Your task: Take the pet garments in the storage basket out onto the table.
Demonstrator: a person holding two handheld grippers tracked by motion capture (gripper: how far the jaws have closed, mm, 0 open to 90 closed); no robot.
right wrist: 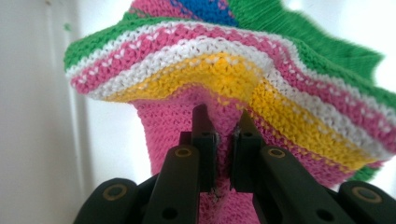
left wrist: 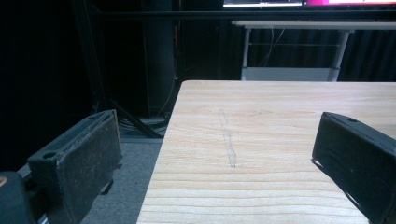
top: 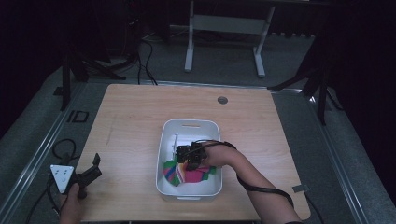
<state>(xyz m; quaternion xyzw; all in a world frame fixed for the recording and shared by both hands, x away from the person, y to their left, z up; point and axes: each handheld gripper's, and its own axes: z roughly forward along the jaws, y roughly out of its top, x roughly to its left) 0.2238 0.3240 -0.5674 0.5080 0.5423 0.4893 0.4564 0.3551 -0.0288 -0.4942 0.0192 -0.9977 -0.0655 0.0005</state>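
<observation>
- The right gripper [top: 190, 157] reaches into the white bin [top: 168, 128] that sits right of centre on the tabletop [top: 130, 112], toward the near edge.
- In the right gripper view its jaws are nearly closed, pinching a fold of the pink part of the knitted cloth [right wrist: 219, 70], with only a thin strip of fabric between them.
- The cloth (striped in pink, white, yellow and green, with a patch of blue) lies in the near half of the bin in the high view [top: 184, 173]; from there I cannot tell whether it rests on the floor of the bin or is partly raised.
- The left gripper [top: 86, 176] is well apart from the bin, at the near left corner of the tabletop, and its jaws stand wide open with nothing between them; its own view looks over bare wood toward the far edge.
- Risk: the grip is on a small fold near the tips, so a quick pull could let the loose knit slide out and drop back into the bin.
- Risk: the trailing edge could drag over the bin's rim and shift or tip the light bin, since nothing holds it down.
- Risk: the knit could snag on a jaw tip and stretch if the hand twists.
</observation>
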